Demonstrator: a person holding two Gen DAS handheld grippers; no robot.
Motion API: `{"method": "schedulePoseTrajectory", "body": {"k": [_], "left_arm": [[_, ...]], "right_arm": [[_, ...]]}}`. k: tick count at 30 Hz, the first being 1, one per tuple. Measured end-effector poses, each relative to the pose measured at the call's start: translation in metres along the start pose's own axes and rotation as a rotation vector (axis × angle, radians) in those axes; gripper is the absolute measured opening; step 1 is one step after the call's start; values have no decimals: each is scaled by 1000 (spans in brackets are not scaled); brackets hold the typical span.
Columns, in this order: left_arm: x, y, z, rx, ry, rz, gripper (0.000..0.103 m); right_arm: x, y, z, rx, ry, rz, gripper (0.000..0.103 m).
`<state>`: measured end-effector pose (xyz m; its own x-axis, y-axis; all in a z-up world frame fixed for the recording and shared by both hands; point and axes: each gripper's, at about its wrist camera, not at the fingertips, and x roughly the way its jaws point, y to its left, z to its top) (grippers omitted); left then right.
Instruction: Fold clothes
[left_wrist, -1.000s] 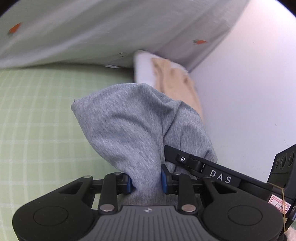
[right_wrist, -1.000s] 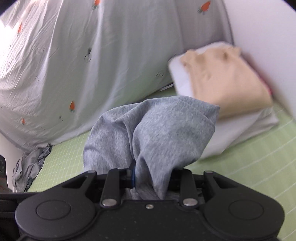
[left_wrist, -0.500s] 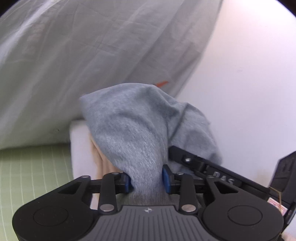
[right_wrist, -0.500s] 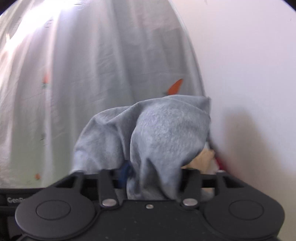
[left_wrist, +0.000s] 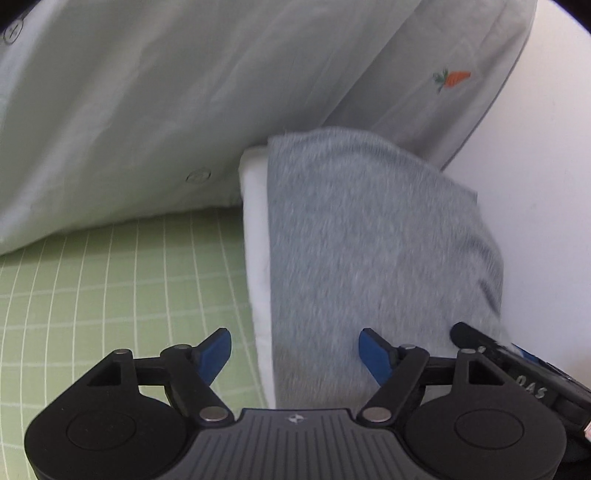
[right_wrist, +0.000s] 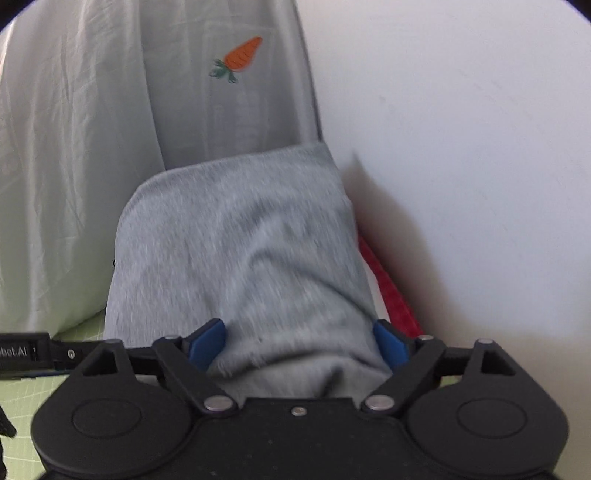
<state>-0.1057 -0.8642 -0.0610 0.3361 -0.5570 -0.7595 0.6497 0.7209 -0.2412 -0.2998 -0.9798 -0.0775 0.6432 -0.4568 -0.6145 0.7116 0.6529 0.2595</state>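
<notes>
A folded grey garment (left_wrist: 373, 251) lies on top of a white folded stack (left_wrist: 255, 258) beside the wall. My left gripper (left_wrist: 295, 349) hangs over its near left edge, its jaws opening and its blue pads off the cloth. In the right wrist view the same grey garment (right_wrist: 243, 258) spreads between the blue pads of my right gripper (right_wrist: 299, 345). Those jaws are opening too, and the cloth lies loose between them. The right gripper's black finger (left_wrist: 491, 343) shows at the left wrist view's right edge.
A pale bedsheet with carrot prints (left_wrist: 184, 103) drapes behind the stack. The green checked mat (left_wrist: 110, 280) stretches to the left. A white wall (right_wrist: 461, 147) stands close on the right, with a red cloth edge (right_wrist: 388, 284) under the grey garment.
Both grippers carried the grey garment over to the stack by the wall and spread their jaws; the cloth, pinched before, now lies flat on the stack, covering the beige garment.
</notes>
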Motion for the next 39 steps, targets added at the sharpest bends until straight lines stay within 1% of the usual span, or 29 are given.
{"method": "schedulePoseTrajectory", "body": {"k": [3, 5, 6, 7, 9, 11, 14, 18, 22, 26, 29, 32, 36, 39], "left_arm": [[-15, 4, -14, 1, 19, 9, 80], [-31, 4, -25, 0, 9, 9, 85], [-40, 4, -29, 5, 0, 8, 86], [-51, 3, -35, 13, -12, 5, 88], [-73, -1, -45, 35, -49, -2, 92], [-95, -4, -56, 49, -95, -4, 97], [-127, -7, -73, 72, -144, -14, 100], [-157, -12, -93, 115, -170, -6, 102], [-181, -12, -116, 131, -166, -5, 103], [-195, -10, -140, 146, -147, 7, 103], [-202, -11, -156, 165, -130, 19, 103], [-208, -11, -167, 166, -113, 17, 103], [-218, -14, -178, 185, -120, 29, 103], [-225, -15, -183, 185, -131, 23, 103]], "right_arm": [[-15, -11, -10, 64, 28, 9, 92], [-28, -12, -14, 58, 29, 2, 96], [-35, -8, -16, 36, 22, -20, 98], [-42, -5, -18, 14, 14, -42, 99], [-61, 2, -25, -35, -19, -44, 102], [-82, 7, -32, -48, -35, -29, 102], [-112, 16, -43, -57, -58, -11, 102], [-153, 25, -59, -75, -77, -11, 102], [-183, 30, -82, -86, -54, -37, 102], [-208, 32, -105, -93, -33, -61, 102], [-219, 29, -119, -84, -4, -56, 102], [-228, 27, -131, -61, 27, -50, 102], [-240, 33, -144, -84, 20, -37, 102], [-244, 34, -147, -83, 20, -33, 102]]}}
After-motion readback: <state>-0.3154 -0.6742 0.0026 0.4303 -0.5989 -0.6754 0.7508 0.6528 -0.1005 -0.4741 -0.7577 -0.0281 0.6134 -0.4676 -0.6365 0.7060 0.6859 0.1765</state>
